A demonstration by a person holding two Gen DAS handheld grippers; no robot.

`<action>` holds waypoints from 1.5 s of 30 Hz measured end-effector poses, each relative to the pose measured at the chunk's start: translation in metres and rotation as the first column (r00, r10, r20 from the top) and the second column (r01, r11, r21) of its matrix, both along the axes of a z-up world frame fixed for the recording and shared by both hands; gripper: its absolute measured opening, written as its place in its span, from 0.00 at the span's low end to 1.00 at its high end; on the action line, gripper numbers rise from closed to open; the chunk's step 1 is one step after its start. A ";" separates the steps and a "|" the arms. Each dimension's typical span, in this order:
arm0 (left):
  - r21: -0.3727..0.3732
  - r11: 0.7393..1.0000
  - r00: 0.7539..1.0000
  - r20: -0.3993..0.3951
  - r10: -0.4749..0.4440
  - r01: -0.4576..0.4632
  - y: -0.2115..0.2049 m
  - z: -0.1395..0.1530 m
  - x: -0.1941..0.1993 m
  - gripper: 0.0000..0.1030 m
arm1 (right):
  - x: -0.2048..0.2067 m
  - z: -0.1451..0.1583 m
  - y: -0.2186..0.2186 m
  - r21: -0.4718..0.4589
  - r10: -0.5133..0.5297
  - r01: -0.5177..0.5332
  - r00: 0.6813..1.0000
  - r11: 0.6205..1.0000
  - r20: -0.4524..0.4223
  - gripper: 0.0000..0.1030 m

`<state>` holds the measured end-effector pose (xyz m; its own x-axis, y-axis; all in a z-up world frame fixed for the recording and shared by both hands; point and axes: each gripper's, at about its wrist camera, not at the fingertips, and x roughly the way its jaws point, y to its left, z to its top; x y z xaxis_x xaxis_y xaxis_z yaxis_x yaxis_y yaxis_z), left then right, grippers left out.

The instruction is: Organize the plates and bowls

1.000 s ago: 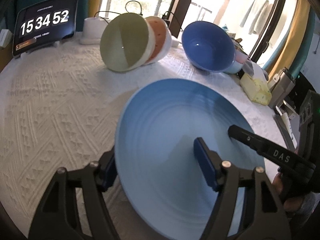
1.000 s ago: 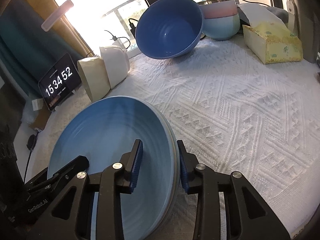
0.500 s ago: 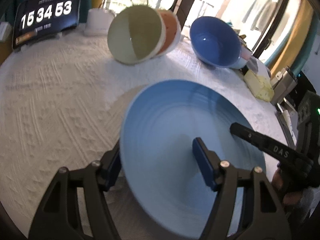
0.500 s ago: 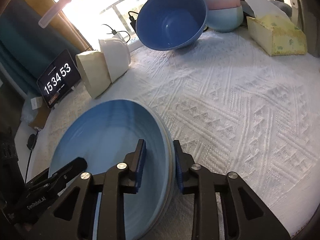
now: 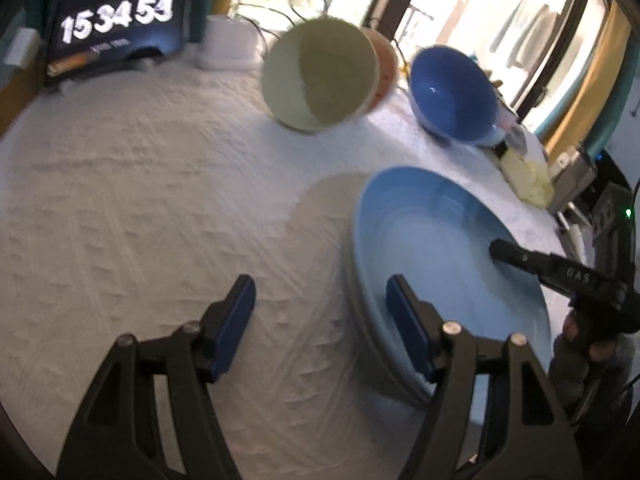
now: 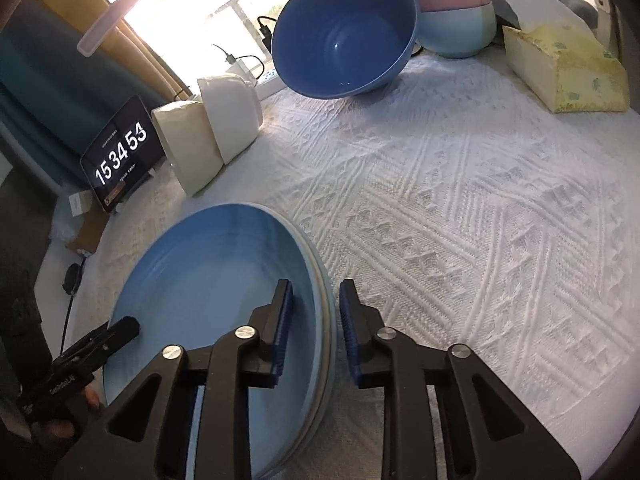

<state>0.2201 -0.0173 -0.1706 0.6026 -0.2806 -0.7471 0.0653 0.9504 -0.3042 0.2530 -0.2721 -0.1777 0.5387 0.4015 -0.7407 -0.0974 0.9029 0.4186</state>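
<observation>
Plates (image 6: 208, 300), a shallow blue stack of at least two judging by the layered rims, lie flat on the white woven tablecloth (image 6: 460, 220) at about 7 o'clock in the right wrist view and 4 o'clock in the left. The top one is glazed light blue, darker toward its far edge, with faint concentric ridges. The step in hand looks like setting this stack into place. The right gripper (image 6: 316, 284) straddles the rim at the stack's 4 o'clock edge, one pad inside the dish and one outside, jaws narrow. Whether they actually pinch the rim I cannot tell. The left gripper (image 5: 318, 284) is spread wide and holds nothing, one finger over bare cloth and the other hanging above the plate's inside. The next move probably calls for freeing the rim cleanly without dragging the stack, then going for the bowls. A dark blue bowl (image 6: 344, 40) leans tilted at 12 o'clock against a pale blue bowl (image 6: 456, 32) with a pink one nested in it. A green bowl (image 5: 320, 76) lies on its side at 12 o'clock in the left view, nested with an orange-lined one behind. A yellow tissue box (image 6: 564, 72) sits at 2 o'clock, and a clock display (image 6: 120, 156) stands at 10 o'clock.
</observation>
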 end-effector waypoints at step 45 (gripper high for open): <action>0.018 0.998 0.995 0.074 0.060 -0.062 0.012 0.035 0.004 0.41 | -0.002 0.031 0.060 -0.009 0.014 -0.014 0.998 1.000 0.066 0.42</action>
<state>0.2237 -0.0050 -0.1352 0.6712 -0.2266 -0.7058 0.0282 0.9592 -0.2812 0.2514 -0.2119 -0.1463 0.5807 0.4034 -0.7072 -0.1372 0.9047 0.4034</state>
